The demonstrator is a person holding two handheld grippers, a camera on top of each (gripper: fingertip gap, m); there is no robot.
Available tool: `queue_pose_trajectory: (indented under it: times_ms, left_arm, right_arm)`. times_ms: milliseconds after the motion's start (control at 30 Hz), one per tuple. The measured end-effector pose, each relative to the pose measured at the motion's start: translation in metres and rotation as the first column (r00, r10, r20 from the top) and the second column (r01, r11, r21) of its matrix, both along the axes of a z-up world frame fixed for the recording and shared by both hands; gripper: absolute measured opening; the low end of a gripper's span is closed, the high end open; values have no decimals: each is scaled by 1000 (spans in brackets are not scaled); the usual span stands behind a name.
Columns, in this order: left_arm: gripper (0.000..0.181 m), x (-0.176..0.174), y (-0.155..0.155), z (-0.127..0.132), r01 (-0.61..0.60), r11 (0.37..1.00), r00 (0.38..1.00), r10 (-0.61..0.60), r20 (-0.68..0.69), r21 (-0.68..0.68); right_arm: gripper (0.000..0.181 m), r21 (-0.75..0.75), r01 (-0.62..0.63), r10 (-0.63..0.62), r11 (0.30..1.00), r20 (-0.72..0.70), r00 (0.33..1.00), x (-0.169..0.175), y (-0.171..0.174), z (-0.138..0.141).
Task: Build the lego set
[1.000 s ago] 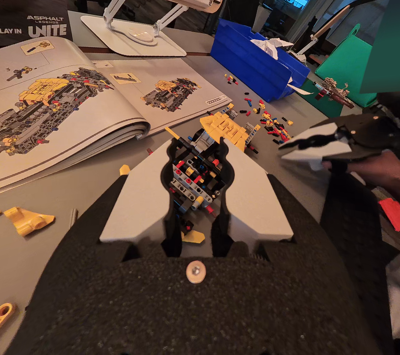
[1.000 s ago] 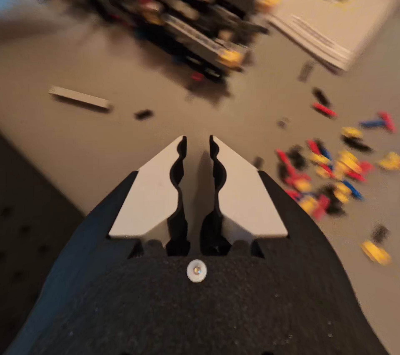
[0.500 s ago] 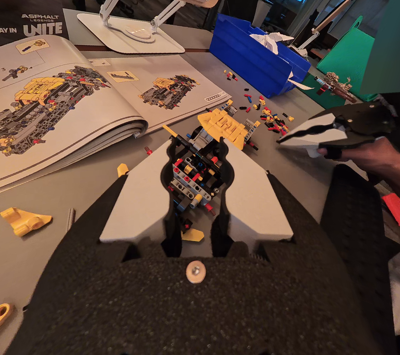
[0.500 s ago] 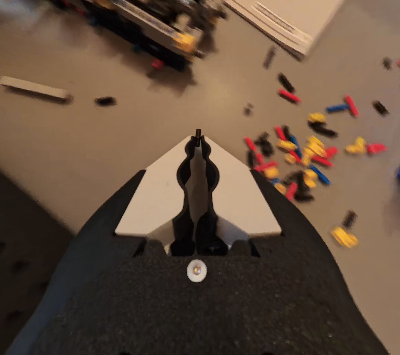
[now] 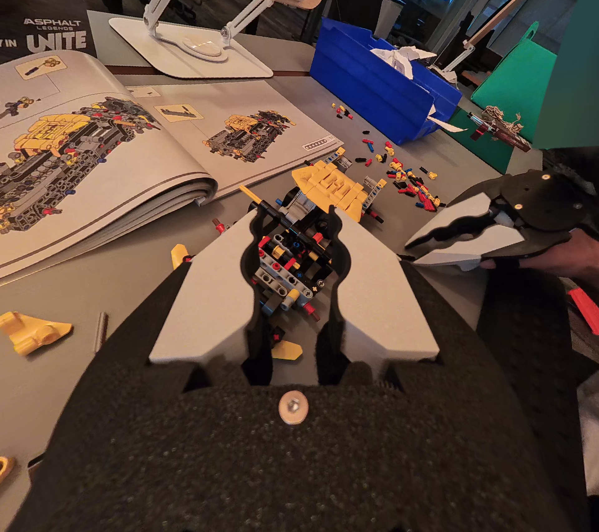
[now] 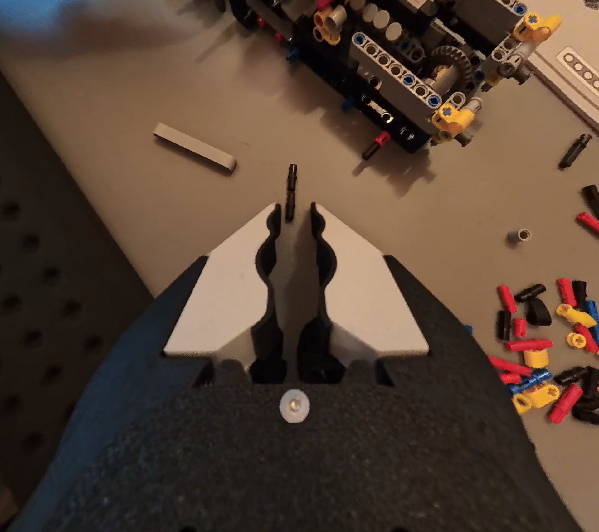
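Right wrist view had the right gripper (image 6: 294, 208) slightly parted, fingertips apart; black pin (image 6: 291, 191) sat at the tip gap, near the left finger (image 6: 227, 289), sticking forward past the tips; couldn't tell if it was pinched or just lying on the table (image 6: 129, 95); grey beam (image 6: 194, 148) ahead-left; loose-piece pile (image 6: 551, 351) off to the right; left gripper (image 5: 293, 213) was wide open, fingers flanking the lego model (image 5: 303, 252), which sat between them on the table; contact unclear; instruction booklet (image 5: 129, 144) ahead-left.
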State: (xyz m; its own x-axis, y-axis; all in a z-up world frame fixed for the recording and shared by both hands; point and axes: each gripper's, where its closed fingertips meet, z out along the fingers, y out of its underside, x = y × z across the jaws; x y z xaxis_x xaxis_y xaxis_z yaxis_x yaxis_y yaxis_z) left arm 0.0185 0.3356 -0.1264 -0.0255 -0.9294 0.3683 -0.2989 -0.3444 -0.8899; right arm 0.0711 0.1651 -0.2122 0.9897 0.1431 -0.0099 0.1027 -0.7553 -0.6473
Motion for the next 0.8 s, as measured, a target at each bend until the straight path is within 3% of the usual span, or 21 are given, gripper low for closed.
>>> queue_pose_trajectory:
  times_ms: [100, 233, 333, 567, 800]
  left_arm:
    - [40, 0, 0, 0, -1, 1000, 1000, 1, -1, 3]
    - [40, 0, -1, 0, 4, 1000, 1000, -4, 2, -7]
    - [40, 0, -2, -1, 9, 1000, 1000, -9, -5, -1]
    - [40, 1, 0, -3, 4, 1000, 1000, -4, -12, 10]
    - [40, 1, -2, -4, 13, 1000, 1000, -13, -19, 18]
  right_arm:
    - [19, 28, 46, -47, 999, 17, 999, 18, -10, 12]
    - [18, -9, 226, -223, 974, 135, 965, 89, -42, 10]
    - [18, -44, 270, -259, 962, 166, 951, 116, -52, 3]
    - [16, -35, 279, -268, 960, 189, 945, 135, -55, 6]
    - [10, -43, 250, -239, 967, 175, 955, 129, -51, 4]
